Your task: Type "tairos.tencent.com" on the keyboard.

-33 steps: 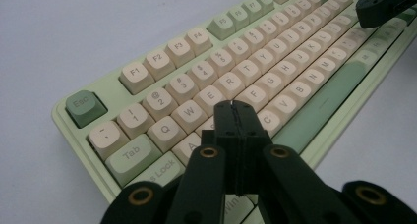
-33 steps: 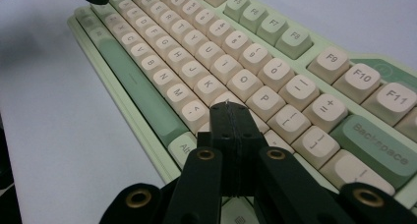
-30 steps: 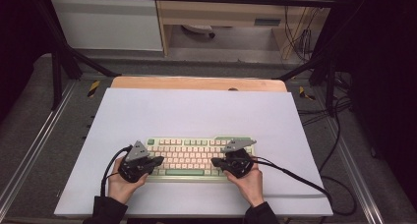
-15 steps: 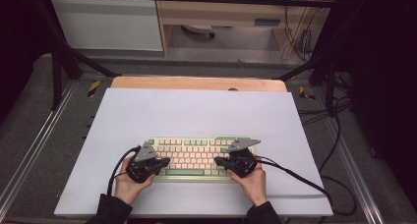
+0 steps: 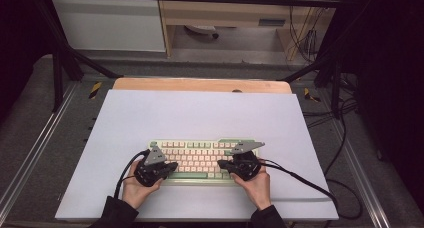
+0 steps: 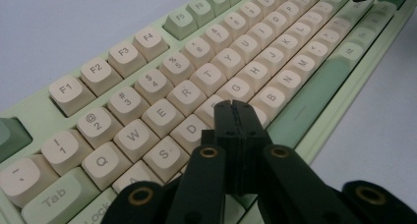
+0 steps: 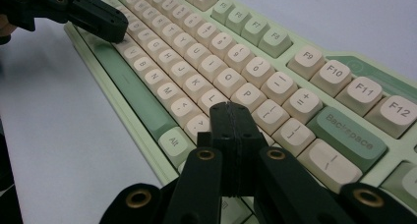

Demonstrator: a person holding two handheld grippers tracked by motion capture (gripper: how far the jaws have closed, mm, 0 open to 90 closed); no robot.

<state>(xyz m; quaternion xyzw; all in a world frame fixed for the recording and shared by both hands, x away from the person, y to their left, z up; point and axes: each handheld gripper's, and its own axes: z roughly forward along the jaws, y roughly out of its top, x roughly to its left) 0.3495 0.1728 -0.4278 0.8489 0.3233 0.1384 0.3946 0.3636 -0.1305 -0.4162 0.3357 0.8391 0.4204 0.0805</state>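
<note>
Green-and-cream keyboard [image 5: 205,159] lies at the 6 o'clock edge of the white mat [image 5: 200,113], long side across. Since a moment ago the left gripper [image 5: 172,166] has slid in over the left-hand letter keys; its jaws are pressed together, tip over the key below R [image 6: 189,97]. The right gripper [image 5: 223,164], jaws likewise together, has stayed put near P [image 7: 249,95]. It looks like typing with closed tips, left hand next.
</note>
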